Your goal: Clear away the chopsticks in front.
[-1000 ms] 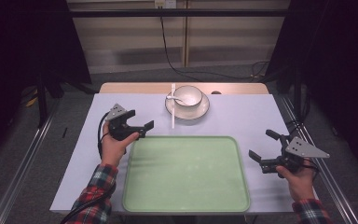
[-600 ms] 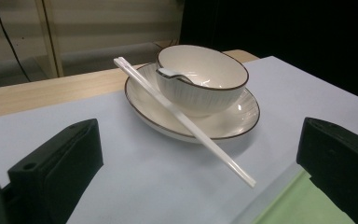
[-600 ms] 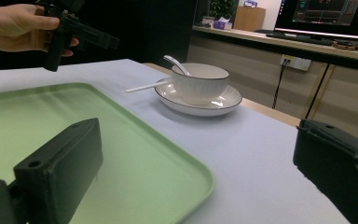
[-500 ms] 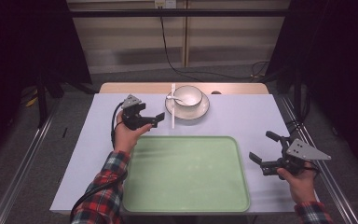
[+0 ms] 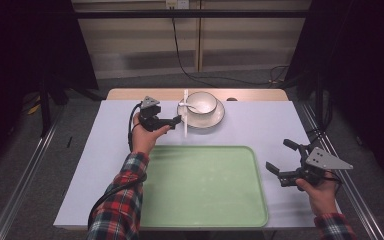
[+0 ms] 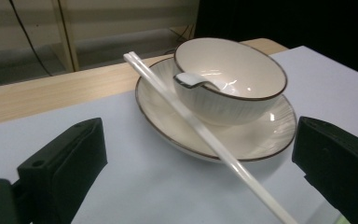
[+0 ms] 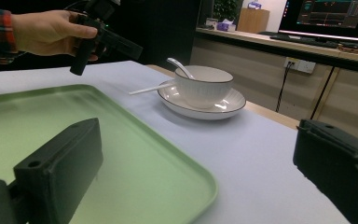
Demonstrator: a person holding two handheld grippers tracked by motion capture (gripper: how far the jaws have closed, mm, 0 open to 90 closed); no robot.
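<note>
bowl (image 5: 201, 102) sitting on saucer (image 5: 215, 117), spoon (image 6: 200, 81) inside | chopsticks (image 5: 185, 112) leaning on saucer's left rim | left gripper (image 5: 176, 120) hovering beside chopsticks, jaws apart | right gripper (image 5: 279, 159) well off by green tray (image 5: 205, 185), jaws apart

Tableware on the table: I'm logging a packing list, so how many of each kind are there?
Bowl: 1
Saucer plate: 1
Spoon: 1
Chopsticks: 1 pair
Green tray: 1
Total: 5 kinds, 6 pieces
</note>
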